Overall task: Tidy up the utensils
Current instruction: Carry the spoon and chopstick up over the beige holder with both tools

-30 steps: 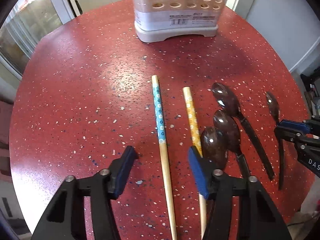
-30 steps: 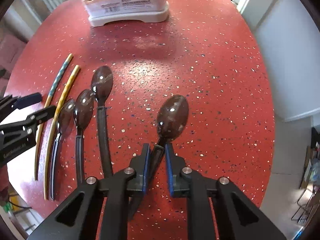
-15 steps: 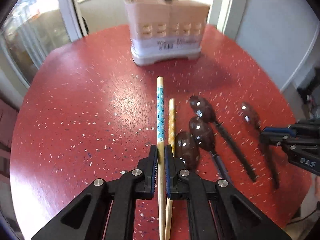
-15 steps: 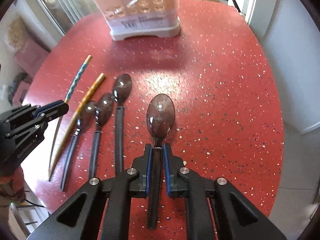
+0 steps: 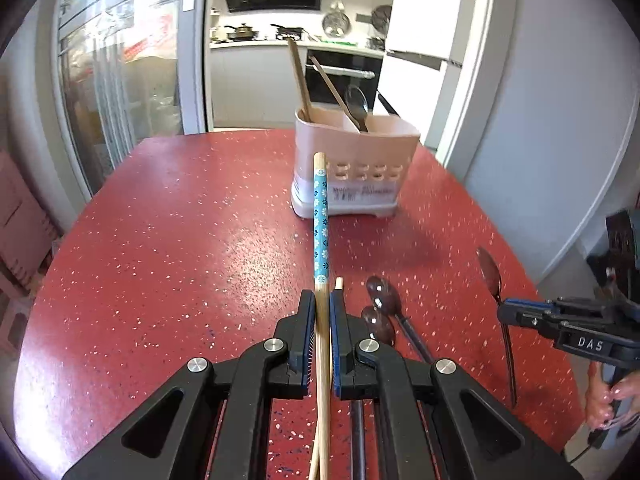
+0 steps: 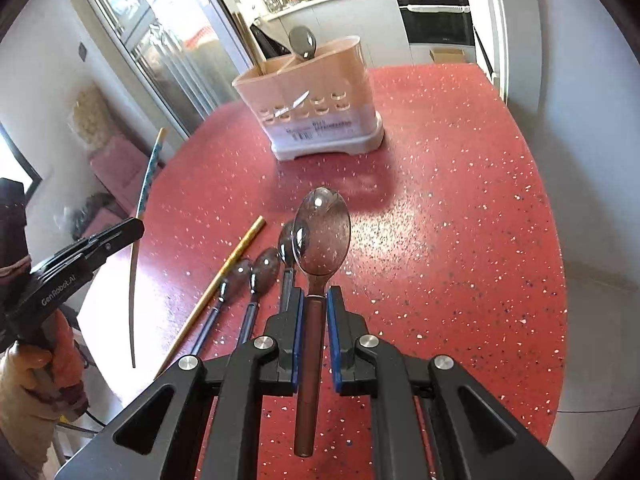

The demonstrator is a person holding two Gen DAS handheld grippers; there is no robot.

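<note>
**Both utensils lining up on the caddy**

The blue-patterned chopstick [image 5: 320, 216] is pointing lengthwise straight at the pink caddy [image 5: 354, 168], with the left gripper [image 5: 319, 340] clamping it. The right gripper [image 6: 316, 332] is squeezing the spoon [image 6: 320, 236], bowl leading toward the caddy, looking about equally far.

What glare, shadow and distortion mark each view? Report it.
Left wrist view: fisheye bends the door frames; glare sheens the red table; the caddy casts a shadow rightward. Right wrist view: highlights on the held spoon; bright glare patch on the table beside it.
</note>
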